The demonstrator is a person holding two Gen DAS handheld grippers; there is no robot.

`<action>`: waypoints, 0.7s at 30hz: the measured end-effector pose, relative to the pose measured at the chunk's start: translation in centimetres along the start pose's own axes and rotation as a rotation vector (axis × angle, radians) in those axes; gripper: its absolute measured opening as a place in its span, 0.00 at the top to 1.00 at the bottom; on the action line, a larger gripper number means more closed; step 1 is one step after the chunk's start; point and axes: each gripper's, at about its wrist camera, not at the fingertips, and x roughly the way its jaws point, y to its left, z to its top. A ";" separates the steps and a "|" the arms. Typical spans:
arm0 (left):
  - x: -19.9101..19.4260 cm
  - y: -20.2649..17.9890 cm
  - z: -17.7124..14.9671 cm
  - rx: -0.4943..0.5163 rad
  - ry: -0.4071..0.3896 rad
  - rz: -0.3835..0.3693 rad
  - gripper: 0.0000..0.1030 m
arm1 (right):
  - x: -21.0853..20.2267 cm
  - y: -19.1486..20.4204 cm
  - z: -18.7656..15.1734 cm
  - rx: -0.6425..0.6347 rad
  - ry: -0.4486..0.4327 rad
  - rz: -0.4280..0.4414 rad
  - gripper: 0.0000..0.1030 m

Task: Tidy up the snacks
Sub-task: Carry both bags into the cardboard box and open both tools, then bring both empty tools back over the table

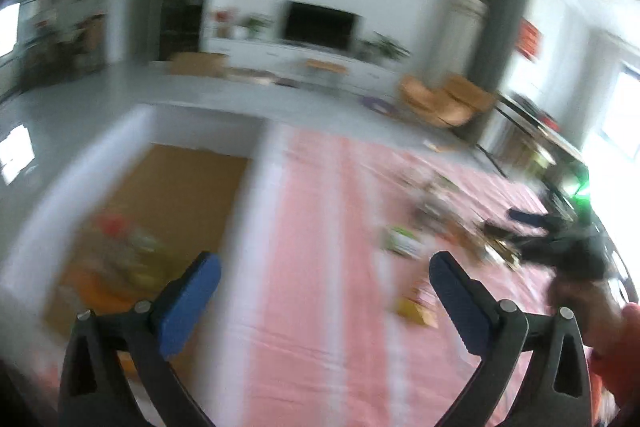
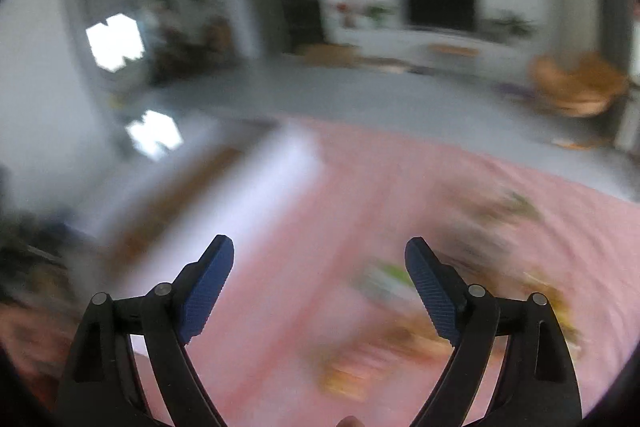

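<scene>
My left gripper (image 1: 325,265) stands with its 2 blue pads (image 1: 191,303) spread wide and nothing between them, hanging over the pink striped cloth (image 1: 304,235) right at the edge of the white-walled box (image 1: 248,211), whose brown floor (image 1: 180,183) opens toward 10 o'clock. Inside that box, at about 9 o'clock from my left pad, lies a blurred heap of packets (image 1: 120,259) in red, green and orange (too smeared to name singly). My right gripper (image 2: 319,251) is also parted wide and empty, its pads (image 2: 208,287) over the same cloth (image 2: 304,227); in the left wrist view it (image 1: 520,223) shows at 3 o'clock, carried by a hand (image 1: 576,291), above the loose snacks. Those loose snacks (image 1: 436,215) lie scattered on the cloth from 1 to 3 o'clock, a green and white packet (image 1: 402,243) nearest my left gripper's right pad and a yellow one (image 1: 414,311) just beside that pad. From the right wrist the same scatter (image 2: 404,315) spreads between 12 and 3 o'clock, some under my right finger, and the box wall (image 2: 256,187) runs off toward 10 o'clock.
</scene>
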 end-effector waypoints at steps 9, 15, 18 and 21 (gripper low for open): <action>16.1 -11.3 -9.1 0.217 0.306 -0.023 0.00 | 0.7 -18.0 -17.4 0.194 0.218 -0.384 0.13; 19.9 -11.6 -9.9 0.224 0.347 0.036 0.00 | 0.3 -19.6 -18.7 0.244 0.168 -0.393 0.11; 20.9 -12.0 -9.8 0.236 0.340 0.076 0.00 | 0.5 -19.3 -18.7 0.281 0.168 -0.368 0.10; 22.0 -12.2 -10.0 0.251 0.289 0.078 0.00 | 1.1 -19.0 -18.2 0.305 0.167 -0.358 0.09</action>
